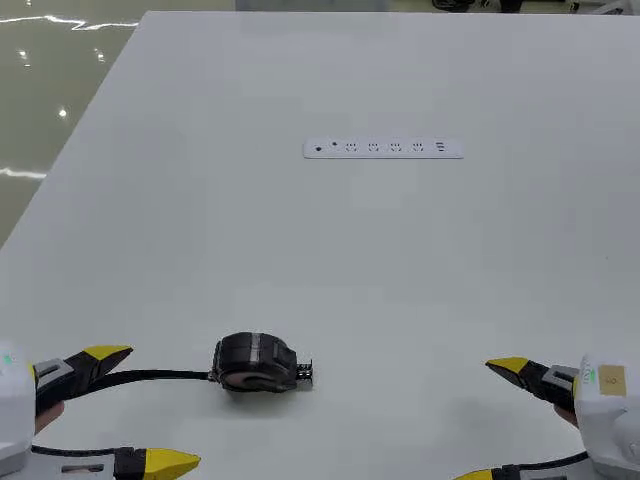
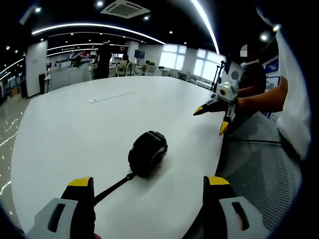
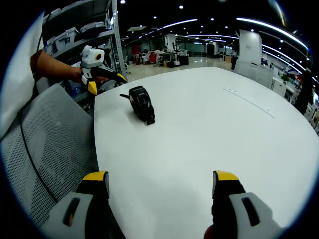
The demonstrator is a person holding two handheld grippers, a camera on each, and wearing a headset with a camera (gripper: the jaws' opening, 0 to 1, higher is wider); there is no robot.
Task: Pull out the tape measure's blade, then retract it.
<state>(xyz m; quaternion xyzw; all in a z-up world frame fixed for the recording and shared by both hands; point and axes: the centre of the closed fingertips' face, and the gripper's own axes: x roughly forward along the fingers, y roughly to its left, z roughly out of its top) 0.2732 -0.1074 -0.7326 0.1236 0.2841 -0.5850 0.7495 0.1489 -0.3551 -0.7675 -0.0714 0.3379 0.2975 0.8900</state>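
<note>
Wide-jawed left gripper near tape measure

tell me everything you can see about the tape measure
The tape measure is a compact black case with a rounded, ribbed-looking body, seemingly plastic or rubber. It lies on the white table near its front edge, ungripped. The blade looks fully retracted, with just its end hook poking out on the right in the head view. A black strap trails from the opposite end toward the open left gripper; whether it touches a jaw is unclear.
</note>
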